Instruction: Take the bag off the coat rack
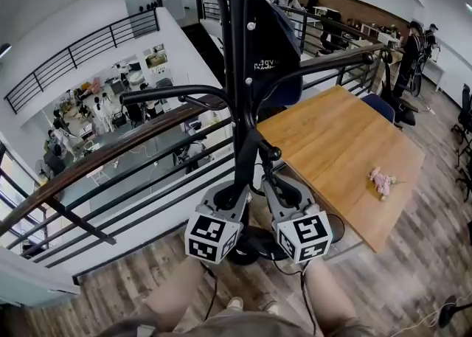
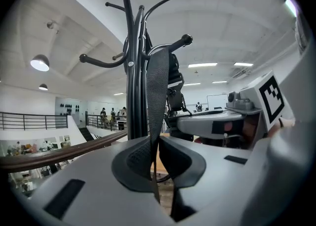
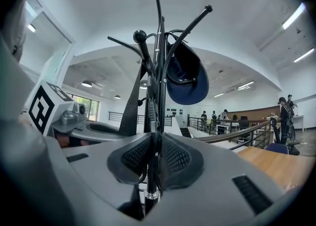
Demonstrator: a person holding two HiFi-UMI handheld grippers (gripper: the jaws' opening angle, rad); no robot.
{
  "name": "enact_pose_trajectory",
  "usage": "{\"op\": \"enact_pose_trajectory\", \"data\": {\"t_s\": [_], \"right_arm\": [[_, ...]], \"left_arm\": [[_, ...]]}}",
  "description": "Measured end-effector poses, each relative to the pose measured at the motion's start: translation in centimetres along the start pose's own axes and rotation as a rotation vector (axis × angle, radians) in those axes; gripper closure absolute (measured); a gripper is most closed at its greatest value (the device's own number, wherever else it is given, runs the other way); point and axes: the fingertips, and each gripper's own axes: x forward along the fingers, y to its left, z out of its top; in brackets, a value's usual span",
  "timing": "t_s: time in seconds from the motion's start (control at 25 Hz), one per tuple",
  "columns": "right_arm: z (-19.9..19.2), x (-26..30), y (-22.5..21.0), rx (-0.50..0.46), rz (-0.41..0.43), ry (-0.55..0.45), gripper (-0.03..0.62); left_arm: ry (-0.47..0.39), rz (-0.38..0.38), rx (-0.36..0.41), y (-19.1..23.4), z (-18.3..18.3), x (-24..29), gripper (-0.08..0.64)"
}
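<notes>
A dark navy bag [image 1: 271, 46] hangs high on the black coat rack [image 1: 237, 70], against its pole; in the right gripper view the bag [image 3: 186, 79] shows just right of the pole. A black webbing strap [image 2: 158, 86] runs down from a hook. My left gripper [image 1: 234, 194] is low beside the pole, and its jaws [image 2: 154, 146] are shut on that strap. My right gripper [image 1: 279, 188] is right next to it, and its jaws [image 3: 154, 156] are shut on a second narrow black strap length [image 3: 152, 121] with a silver fitting at its lower end.
A wooden table [image 1: 346, 151] with a small pink thing [image 1: 381, 181] stands right of the rack. A handrail with black bars [image 1: 110, 155] runs behind the rack, over a drop to the lower floor. The rack's round base [image 1: 251, 243] is by my feet. Bare hooks [image 1: 169, 94] stick out left.
</notes>
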Motion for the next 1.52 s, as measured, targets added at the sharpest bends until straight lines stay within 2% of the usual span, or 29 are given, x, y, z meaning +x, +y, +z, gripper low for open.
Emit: {"op": "enact_pose_trajectory", "data": {"t_s": [0.08,0.2,0.28,0.52,0.72,0.84,1.16,1.32,1.52], "right_arm": [[-0.1,-0.2,0.2,-0.011,0.02,0.02,0.531],[-0.1,-0.5,0.7,-0.048,0.039,0.072,0.54],[0.1,-0.9,0.9,-0.034,0.044,0.076,0.543],[3.4,-3.7,0.6,0.077,0.049,-0.002,0.545],[7.8,-5.9,0.6,0.061,0.062,-0.1,0.545],[10.0,-7.8,1.1,0.034,0.053,-0.139,0.545],[12.7,-13.0,-0.2,-0.006,-0.03,-0.195,0.545],[11.1,-15.9,-3.0,-0.022,-0.092,-0.189,0.545],[9.2,-19.7,-5.0,-0.025,-0.208,-0.162,0.545]], "left_arm": [[0.018,-0.011,-0.017,-0.5,0.0,0.3,0.539],[0.039,-0.018,-0.045,-1.0,0.4,0.5,0.541],[0.03,-0.013,-0.059,-1.1,0.7,0.0,0.543],[-0.098,-0.047,-0.14,-1.8,4.7,-2.8,0.543],[-0.186,-0.062,-0.162,-2.1,8.6,-4.7,0.543],[-0.227,-0.096,-0.154,-3.2,10.8,-6.0,0.543],[-0.276,-0.19,-0.091,-7.0,14.1,-6.7,0.543],[-0.289,-0.258,-0.093,-10.5,13.6,-4.3,0.543],[-0.28,-0.383,-0.094,-14.7,12.5,-2.5,0.543]]}}
